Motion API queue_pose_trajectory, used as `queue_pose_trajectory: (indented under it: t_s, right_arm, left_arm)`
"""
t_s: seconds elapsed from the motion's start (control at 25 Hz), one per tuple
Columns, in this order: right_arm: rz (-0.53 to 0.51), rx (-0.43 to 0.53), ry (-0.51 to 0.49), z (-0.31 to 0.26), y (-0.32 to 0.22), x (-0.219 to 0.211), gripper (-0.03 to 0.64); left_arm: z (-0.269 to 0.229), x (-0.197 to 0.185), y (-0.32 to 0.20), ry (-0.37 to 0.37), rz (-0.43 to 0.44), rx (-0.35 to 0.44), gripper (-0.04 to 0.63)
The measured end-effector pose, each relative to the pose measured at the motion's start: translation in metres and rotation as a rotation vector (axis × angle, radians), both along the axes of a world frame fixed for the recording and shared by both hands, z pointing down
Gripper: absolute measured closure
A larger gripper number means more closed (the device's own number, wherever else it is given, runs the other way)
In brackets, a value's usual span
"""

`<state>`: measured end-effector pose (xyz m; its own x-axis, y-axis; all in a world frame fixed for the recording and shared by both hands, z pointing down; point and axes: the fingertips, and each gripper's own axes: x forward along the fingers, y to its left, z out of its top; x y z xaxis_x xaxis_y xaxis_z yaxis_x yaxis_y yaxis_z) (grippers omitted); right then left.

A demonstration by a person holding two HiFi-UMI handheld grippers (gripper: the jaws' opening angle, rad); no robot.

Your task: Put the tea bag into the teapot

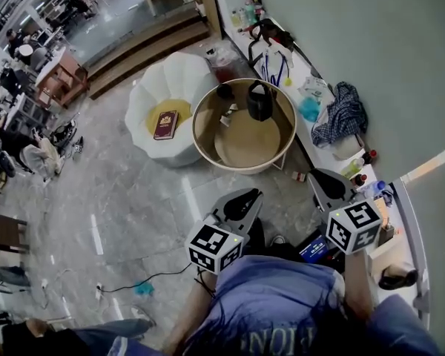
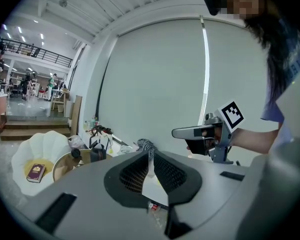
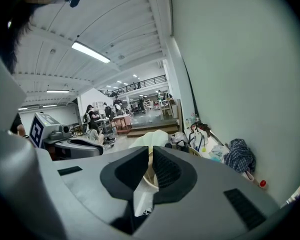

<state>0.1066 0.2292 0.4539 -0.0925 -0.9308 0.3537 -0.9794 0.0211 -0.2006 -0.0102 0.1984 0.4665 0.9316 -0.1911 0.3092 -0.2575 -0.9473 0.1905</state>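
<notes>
The black teapot [image 1: 259, 101] stands at the far side of a round wooden table [image 1: 208, 143], its black lid [image 1: 225, 91] lying beside it. A small pale packet [image 1: 226, 119] left of the pot may be the tea bag; it is too small to be sure. Both grippers hang over the floor close to my body, well short of the table. My left gripper [image 1: 241, 199] is shut with nothing held; its own view [image 2: 150, 156] shows the teapot [image 2: 97, 153] far off. On my right gripper [image 1: 328, 186] [image 3: 151, 156] the jaws stand a narrow slit apart, empty.
A white shell-shaped chair [image 1: 170, 76] with a yellow cushion and a red book [image 1: 165, 124] stands left of the table. A cluttered white counter along the wall carries a blue plaid cloth [image 1: 341, 113]. Wooden steps [image 1: 148, 47] lie beyond. A cable [image 1: 144, 282] crosses the floor.
</notes>
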Motion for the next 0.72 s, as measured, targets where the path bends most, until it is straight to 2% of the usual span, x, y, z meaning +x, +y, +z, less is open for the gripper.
queue_pose_trajectory:
  t_s: [0.28, 0.72]
  right_arm:
    - [-0.006, -0.017, 0.052, -0.003, -0.002, 0.000, 0.580]
    - [0.001, -0.028, 0.064, 0.001, -0.003, 0.008, 0.580]
  left_arm:
    - [-0.005, -0.006, -0.002, 0.023, -0.017, 0.000, 0.568]
    - [-0.001, -0.007, -0.004, 0.028, -0.032, -0.005, 0.568]
